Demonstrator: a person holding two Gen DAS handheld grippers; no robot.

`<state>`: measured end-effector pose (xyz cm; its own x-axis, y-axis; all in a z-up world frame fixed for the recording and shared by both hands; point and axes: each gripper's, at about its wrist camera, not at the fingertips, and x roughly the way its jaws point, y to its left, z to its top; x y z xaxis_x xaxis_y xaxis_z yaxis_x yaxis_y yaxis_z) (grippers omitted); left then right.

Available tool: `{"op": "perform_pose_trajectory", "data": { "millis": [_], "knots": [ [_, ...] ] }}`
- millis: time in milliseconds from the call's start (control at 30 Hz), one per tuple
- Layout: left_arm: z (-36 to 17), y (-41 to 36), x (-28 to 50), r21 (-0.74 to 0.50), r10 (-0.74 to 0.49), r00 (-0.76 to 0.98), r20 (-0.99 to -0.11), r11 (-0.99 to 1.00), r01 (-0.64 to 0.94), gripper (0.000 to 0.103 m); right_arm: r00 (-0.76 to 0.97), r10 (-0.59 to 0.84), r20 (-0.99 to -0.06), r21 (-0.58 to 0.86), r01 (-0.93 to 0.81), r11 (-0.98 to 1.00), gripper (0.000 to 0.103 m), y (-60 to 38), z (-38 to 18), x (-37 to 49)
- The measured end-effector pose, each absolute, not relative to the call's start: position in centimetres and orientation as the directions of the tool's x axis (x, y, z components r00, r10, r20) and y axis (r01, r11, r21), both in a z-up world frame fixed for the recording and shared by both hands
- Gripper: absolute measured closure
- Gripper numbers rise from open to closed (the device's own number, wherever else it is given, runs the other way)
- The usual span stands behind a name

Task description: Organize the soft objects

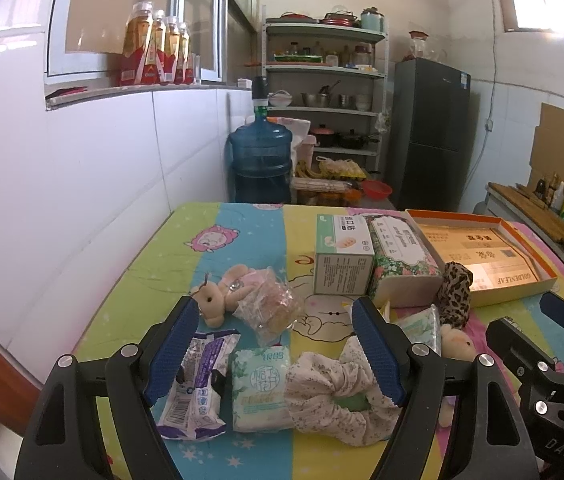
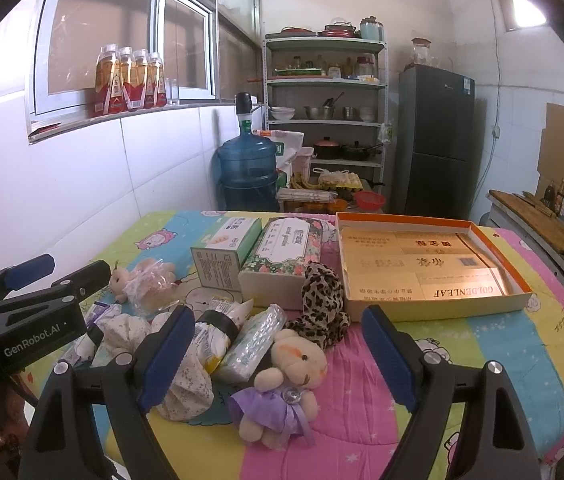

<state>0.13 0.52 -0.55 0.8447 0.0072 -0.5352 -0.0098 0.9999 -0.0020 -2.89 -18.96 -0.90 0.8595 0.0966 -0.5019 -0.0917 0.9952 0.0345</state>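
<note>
Soft objects lie heaped along the near half of the table [image 2: 522, 344], which wears a striped cartoon cloth. Left tongs [image 1: 274, 354] stand wide open with nothing between the blue pads; under them sit a purple snack packet [image 1: 192, 384], a green tissue pack [image 1: 260, 388] with its long axis running away from the camera, and a floral scrunchie [image 1: 338, 392] lying flat, its ring open upward. Beyond the left pad a small tan plush bear [image 1: 218, 296] lies on its back beside a clear bag of bread [image 1: 270, 304].

Right tongs [image 2: 278, 354] are likewise spread wide and grip nothing. Between the pads a plush bear in a purple dress [image 2: 286, 384] lies head toward the far side, with a wrapped tissue pack [image 2: 254, 340] slanting up-right next to it and a leopard-print scrunchie [image 2: 324, 304] just behind, near the front edge of the open orange-rimmed box [image 2: 434, 308]. A floral tissue box [image 2: 282, 264] and a green-and-white carton [image 2: 226, 256] stand touching side by side, long axes pointing away. Bare cloth stretches right of the bear toward the table's right edge.
</note>
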Motion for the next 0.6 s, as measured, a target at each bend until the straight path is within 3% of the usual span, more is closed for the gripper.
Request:
{"op": "perform_pose_trajectory", "data": {
  "millis": [600],
  "knots": [
    [-0.63,0.25,0.07,-0.002,0.004,0.842,-0.539,1.000,-0.006,0.023,0.856,0.103,-0.506,0.039,-0.097,0.995,0.017,-18.89,-1.12,-2.79]
  ]
}}
